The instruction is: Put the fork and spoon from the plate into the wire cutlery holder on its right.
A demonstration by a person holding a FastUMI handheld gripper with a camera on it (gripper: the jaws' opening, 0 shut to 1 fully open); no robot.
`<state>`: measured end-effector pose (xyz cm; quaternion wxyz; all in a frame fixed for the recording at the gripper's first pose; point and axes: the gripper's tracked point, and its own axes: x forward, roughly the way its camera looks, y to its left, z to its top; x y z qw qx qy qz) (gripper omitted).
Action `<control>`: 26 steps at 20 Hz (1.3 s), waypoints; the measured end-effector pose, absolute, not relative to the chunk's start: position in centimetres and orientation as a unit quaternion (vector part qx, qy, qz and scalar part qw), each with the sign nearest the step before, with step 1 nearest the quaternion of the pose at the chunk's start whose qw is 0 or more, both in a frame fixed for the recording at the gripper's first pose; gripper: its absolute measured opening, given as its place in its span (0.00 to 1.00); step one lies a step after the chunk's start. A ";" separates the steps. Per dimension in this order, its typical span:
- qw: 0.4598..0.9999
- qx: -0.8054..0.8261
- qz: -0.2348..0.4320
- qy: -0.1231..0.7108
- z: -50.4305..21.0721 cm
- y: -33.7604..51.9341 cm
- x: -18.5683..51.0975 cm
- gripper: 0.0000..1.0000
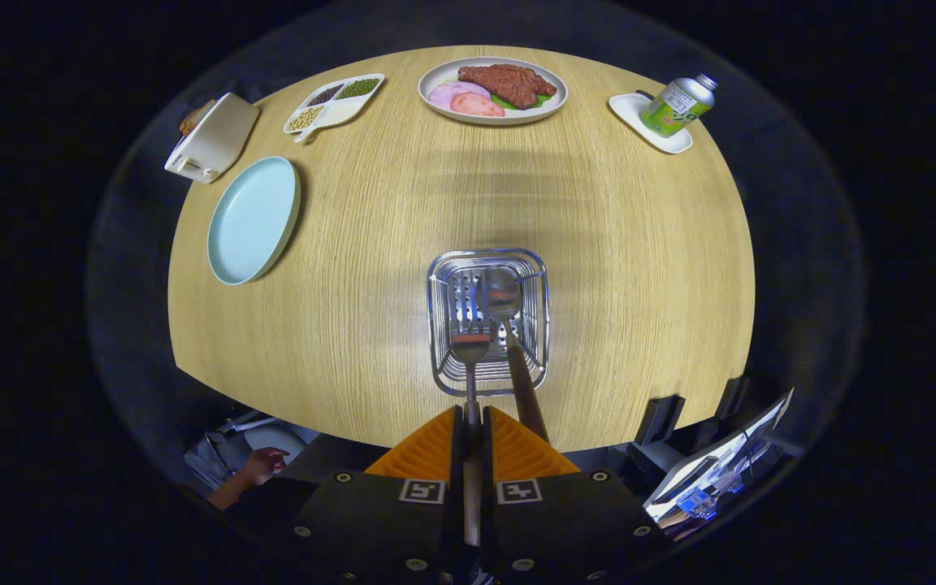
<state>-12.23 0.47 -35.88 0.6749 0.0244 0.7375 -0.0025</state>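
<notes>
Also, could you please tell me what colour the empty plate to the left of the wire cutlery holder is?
Pale blue plate, gripper view.

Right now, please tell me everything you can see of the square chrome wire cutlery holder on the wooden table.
The square chrome wire cutlery holder looks like shiny metal, with wire walls and a perforated floor. It stands upright on the round wooden table, just ahead of the fingers, apart from the empty pale blue plate. One utensil with a dark wooden handle already leans inside, its head over the floor. The gripper is shut on the handle of a second metal utensil, whose head hangs over the holder's near part.
</notes>
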 end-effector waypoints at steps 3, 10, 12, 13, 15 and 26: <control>0.693 0.041 -0.007 0.720 -35.4 0.5 -11.1 0.12; 0.783 0.113 0.015 0.612 -29.7 1.8 -6.1 0.18; 0.815 0.128 0.028 0.565 -26.4 2.5 -4.3 0.24; 0.831 0.132 0.032 0.539 -24.8 2.5 -3.5 0.27; 0.867 0.132 0.038 0.479 -21.5 2.1 -1.5 0.35; 0.985 0.067 -0.001 0.157 -6.2 -3.8 2.8 0.73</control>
